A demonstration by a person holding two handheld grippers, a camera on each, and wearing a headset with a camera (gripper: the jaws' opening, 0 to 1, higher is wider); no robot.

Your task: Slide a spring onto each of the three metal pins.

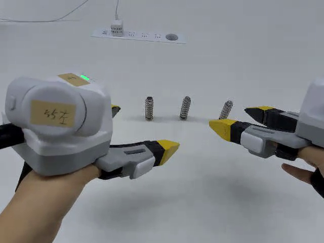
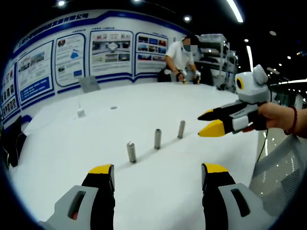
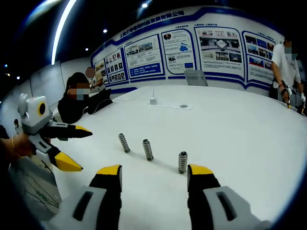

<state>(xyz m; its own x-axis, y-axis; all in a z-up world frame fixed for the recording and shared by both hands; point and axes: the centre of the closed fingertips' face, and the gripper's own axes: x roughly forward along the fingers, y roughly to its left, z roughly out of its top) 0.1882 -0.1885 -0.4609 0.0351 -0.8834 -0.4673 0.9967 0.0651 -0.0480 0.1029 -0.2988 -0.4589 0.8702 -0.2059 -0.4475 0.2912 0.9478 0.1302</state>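
Note:
Three metal springs stand in a row on the white table: left spring point(image 1: 149, 108), middle spring point(image 1: 185, 108) and right spring point(image 1: 226, 109), which leans slightly. Each seems to sit around a pin, which I cannot make out. My left gripper point(image 1: 143, 129) hovers open and empty in front of the left spring. My right gripper point(image 1: 239, 118) is open and empty just right of the right spring. In the left gripper view the row point(image 2: 157, 138) lies beyond my open left gripper point(image 2: 158, 170), with the right gripper point(image 2: 211, 122) to its right. The right gripper view shows the springs point(image 3: 148, 149) ahead of the right gripper point(image 3: 154, 170).
A white power strip point(image 1: 139, 35) with a plugged-in adapter point(image 1: 117, 28) lies at the back of the table. A person point(image 2: 182, 55) stands at the far table edge. Another person point(image 3: 81, 96) sits at the table's side. Bare tabletop surrounds the springs.

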